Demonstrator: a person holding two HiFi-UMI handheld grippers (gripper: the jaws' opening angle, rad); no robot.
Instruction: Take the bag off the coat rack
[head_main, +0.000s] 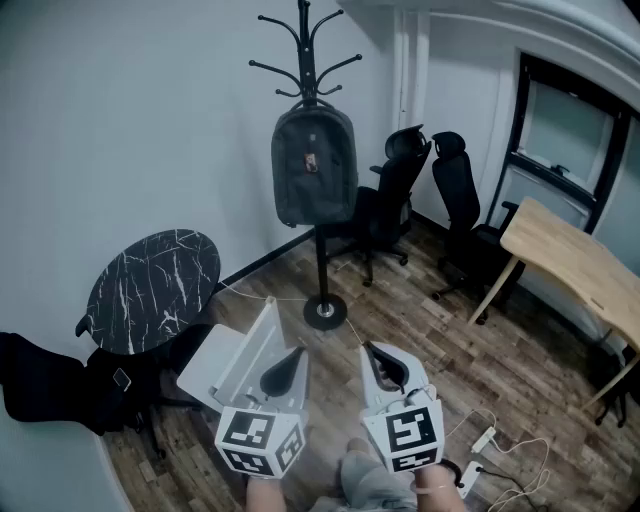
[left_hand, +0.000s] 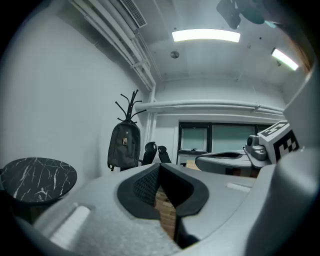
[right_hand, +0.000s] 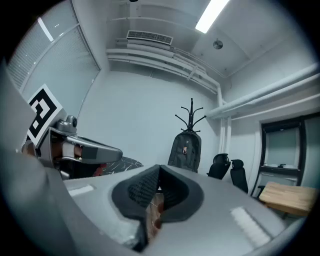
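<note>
A dark grey backpack (head_main: 314, 165) hangs from a black coat rack (head_main: 306, 48) that stands on a round base near the wall corner. It also shows far ahead in the left gripper view as the backpack (left_hand: 124, 146) and in the right gripper view as the backpack (right_hand: 184, 150). My left gripper (head_main: 297, 352) and right gripper (head_main: 369, 350) sit side by side low in the head view, well short of the rack. Both point level toward it, jaws shut with nothing between them.
A round black marble-topped table (head_main: 153, 287) stands at the left. Two black office chairs (head_main: 395, 195) stand right of the rack, a light wooden desk (head_main: 575, 262) further right. A power strip and cables (head_main: 485, 440) lie on the wooden floor. Dark bags (head_main: 45, 385) sit at far left.
</note>
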